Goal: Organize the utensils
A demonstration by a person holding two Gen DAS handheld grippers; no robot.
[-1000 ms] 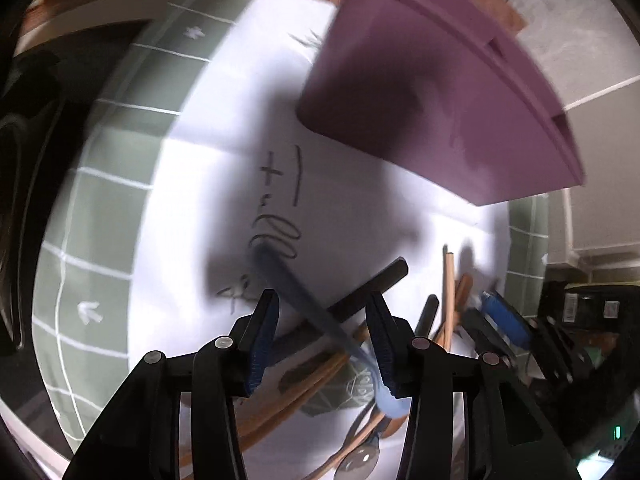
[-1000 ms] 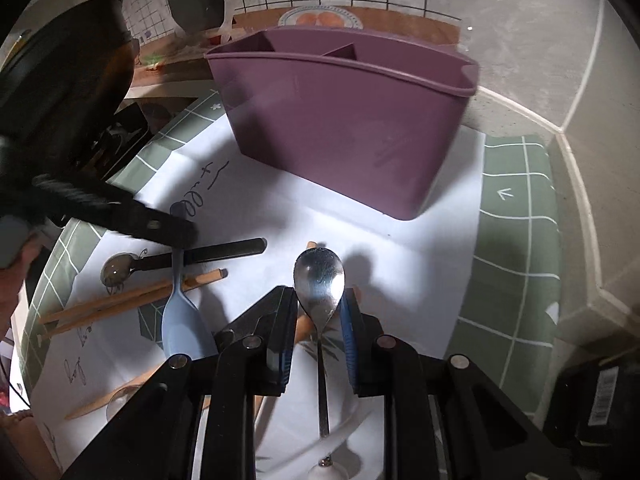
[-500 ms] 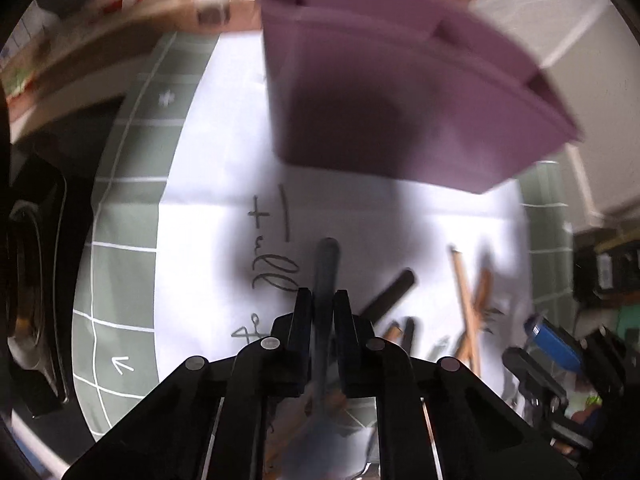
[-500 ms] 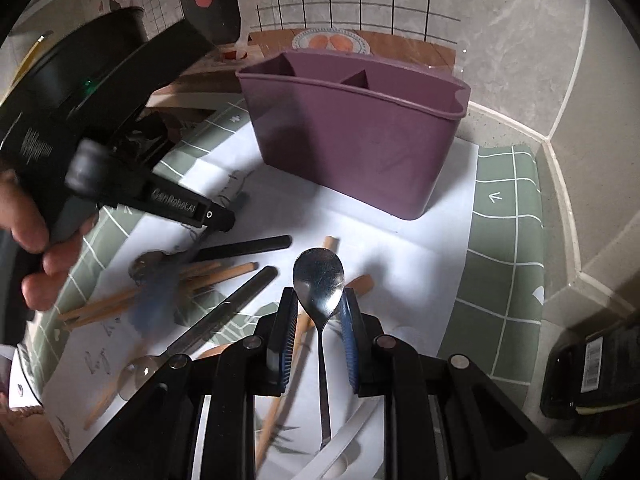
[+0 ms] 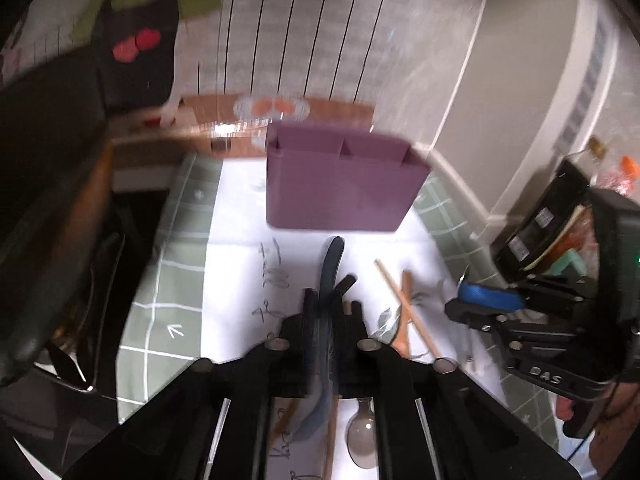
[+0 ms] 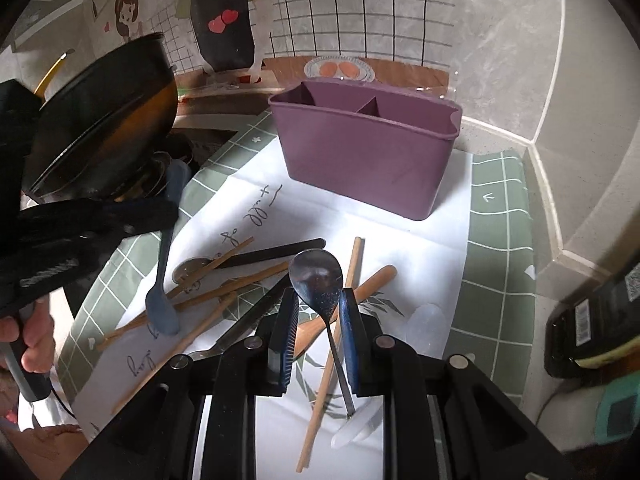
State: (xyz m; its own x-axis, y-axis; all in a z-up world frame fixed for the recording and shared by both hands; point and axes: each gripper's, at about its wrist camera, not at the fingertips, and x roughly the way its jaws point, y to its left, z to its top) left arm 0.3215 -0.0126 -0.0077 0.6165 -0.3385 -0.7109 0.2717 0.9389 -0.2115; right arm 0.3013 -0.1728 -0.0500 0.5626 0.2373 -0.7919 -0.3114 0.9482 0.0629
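Right wrist view: right gripper (image 6: pixel 319 308) pinches steel spoon (image 6: pixel 318 276), left gripper (image 5: pixel 324 312) clamps blue spatula (image 5: pixel 331 264); either could slip before caddy (image 6: pixel 364 152)

Home kitchen, tiled wall (image 6: pixel 400 8), black pan (image 6: pixel 100 120), utensil caddy (image 6: pixel 368 160)
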